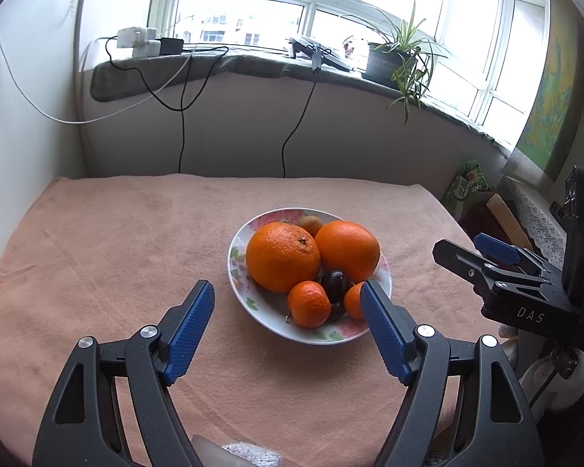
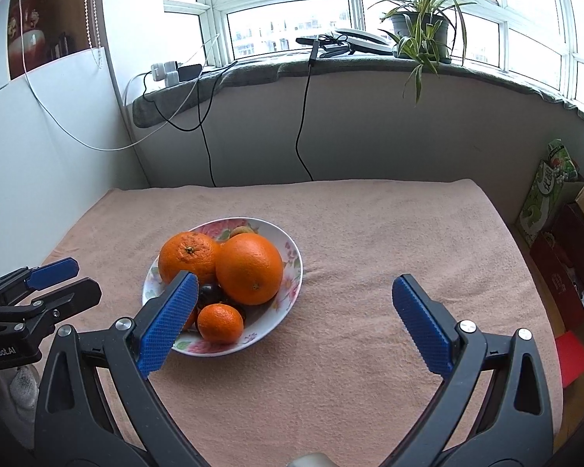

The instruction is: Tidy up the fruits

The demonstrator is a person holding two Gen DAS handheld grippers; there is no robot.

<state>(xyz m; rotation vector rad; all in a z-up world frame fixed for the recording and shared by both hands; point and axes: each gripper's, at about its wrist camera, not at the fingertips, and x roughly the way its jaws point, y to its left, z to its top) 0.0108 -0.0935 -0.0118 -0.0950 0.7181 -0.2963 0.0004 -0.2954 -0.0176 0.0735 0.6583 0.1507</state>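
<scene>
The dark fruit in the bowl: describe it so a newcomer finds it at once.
On the pink cloth stands a flowered bowl piled with fruit. At its near side, below the two big oranges and just behind the small mandarin, sits the dark fruit. It is the only glossy purple-black piece; everything touching it is orange.

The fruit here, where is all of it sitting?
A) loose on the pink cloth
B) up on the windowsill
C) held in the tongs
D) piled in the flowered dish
D: the oranges, the tangerines and a dark fruit all lie in the flowered dish, while both tongs hover open with nothing in them.
</scene>
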